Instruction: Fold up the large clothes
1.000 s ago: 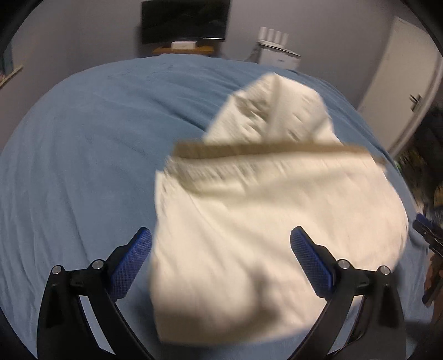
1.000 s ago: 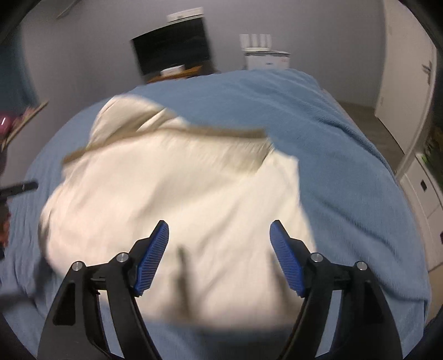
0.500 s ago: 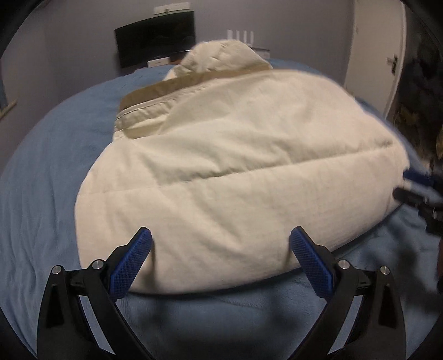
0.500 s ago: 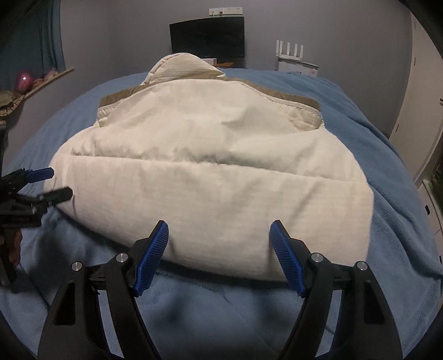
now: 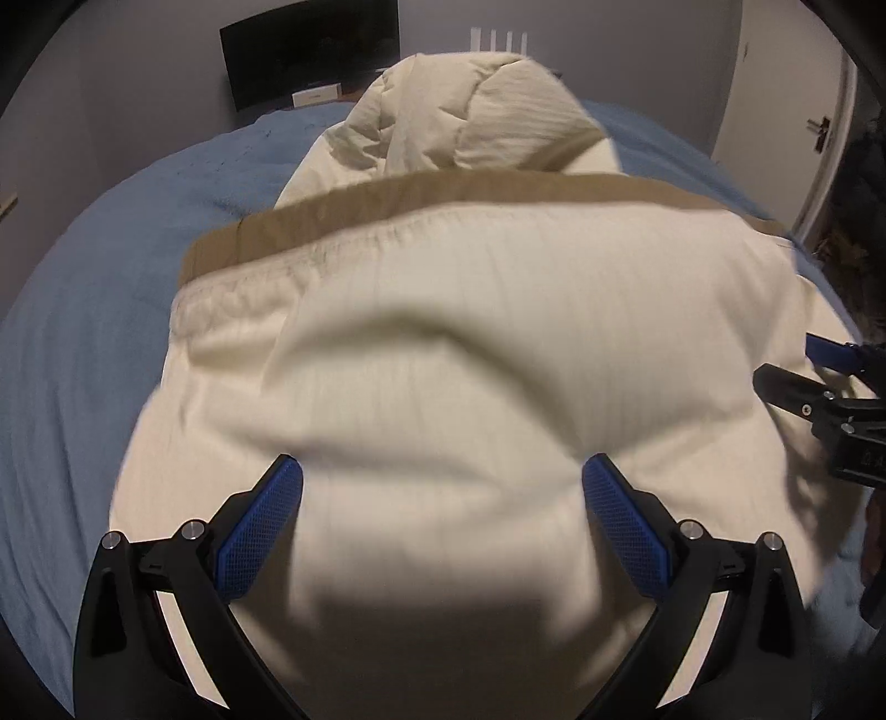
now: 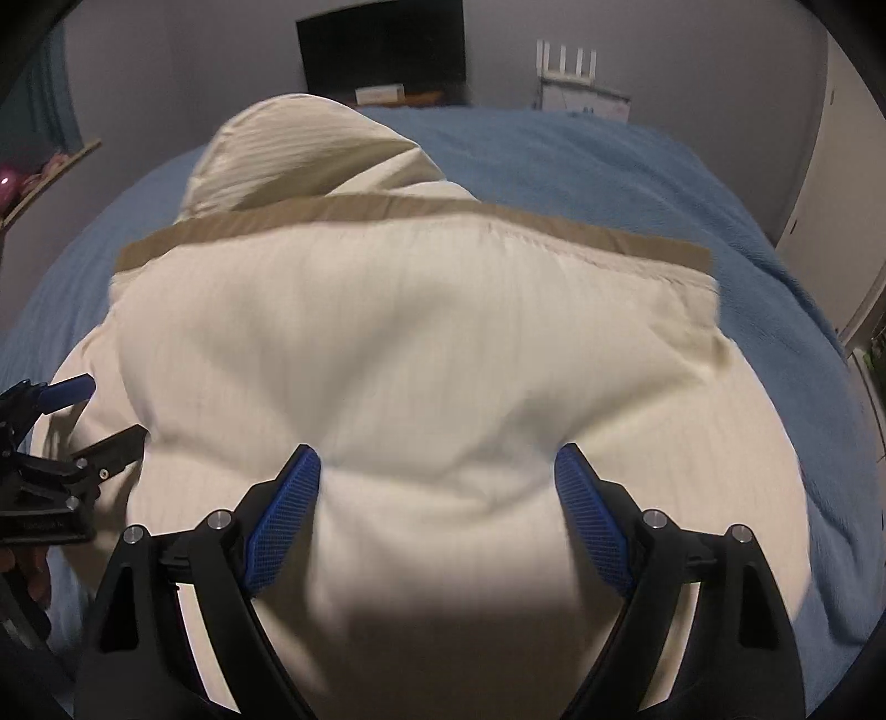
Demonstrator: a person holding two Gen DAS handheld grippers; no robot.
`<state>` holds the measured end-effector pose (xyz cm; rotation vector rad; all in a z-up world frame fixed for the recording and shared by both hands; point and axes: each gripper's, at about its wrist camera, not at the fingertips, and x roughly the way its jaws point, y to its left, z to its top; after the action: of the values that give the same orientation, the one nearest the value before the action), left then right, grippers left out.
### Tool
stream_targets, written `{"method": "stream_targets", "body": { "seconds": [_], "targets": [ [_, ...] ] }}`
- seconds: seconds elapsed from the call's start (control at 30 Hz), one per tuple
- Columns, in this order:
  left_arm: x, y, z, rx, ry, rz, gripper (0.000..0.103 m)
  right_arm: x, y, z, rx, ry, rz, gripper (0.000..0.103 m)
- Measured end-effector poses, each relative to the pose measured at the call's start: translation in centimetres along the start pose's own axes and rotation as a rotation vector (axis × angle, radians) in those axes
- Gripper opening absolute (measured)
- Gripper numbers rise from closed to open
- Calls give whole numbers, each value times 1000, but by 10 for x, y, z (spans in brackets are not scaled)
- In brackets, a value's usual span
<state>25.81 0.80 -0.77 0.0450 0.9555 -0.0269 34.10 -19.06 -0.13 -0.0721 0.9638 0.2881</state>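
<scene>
Bed: blue cover, carries the garment. Left hand-held gripper: jaws spread wide, cream fabric bulging between the blue pads, apparently pressed against it, not clamped. Cream padded jacket: lying folded on the bed, tan band across its far edge, hood beyond. Right hand-held gripper: jaws likewise wide, fabric between

- A blue fleecy bed cover spreads across the whole bed.
- A black flat screen stands against the grey back wall.
- A white router with upright antennas sits to its right.
- A white door with a dark handle is on the right.
</scene>
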Motion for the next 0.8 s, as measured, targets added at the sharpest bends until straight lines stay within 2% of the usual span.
{"method": "stream_targets", "body": {
  "seconds": [0.13,0.27,0.33,0.43,0.57,0.8],
  "targets": [
    [29,12,39,-46,78,-3,98,24,1,31,7,51,-26,84],
    [45,22,64,-55,99,67,98,50,-6,53,56,118,-7,84],
    [54,29,70,-64,120,68,98,63,-11,59,80,144,6,86],
    [70,38,72,-85,164,33,98,79,-11,61,63,163,-6,90],
    [85,37,64,-35,180,42,98,98,-7,57,41,188,-26,94],
    [106,39,69,-54,212,33,98,120,-11,61,64,250,-20,97]
  ]
}}
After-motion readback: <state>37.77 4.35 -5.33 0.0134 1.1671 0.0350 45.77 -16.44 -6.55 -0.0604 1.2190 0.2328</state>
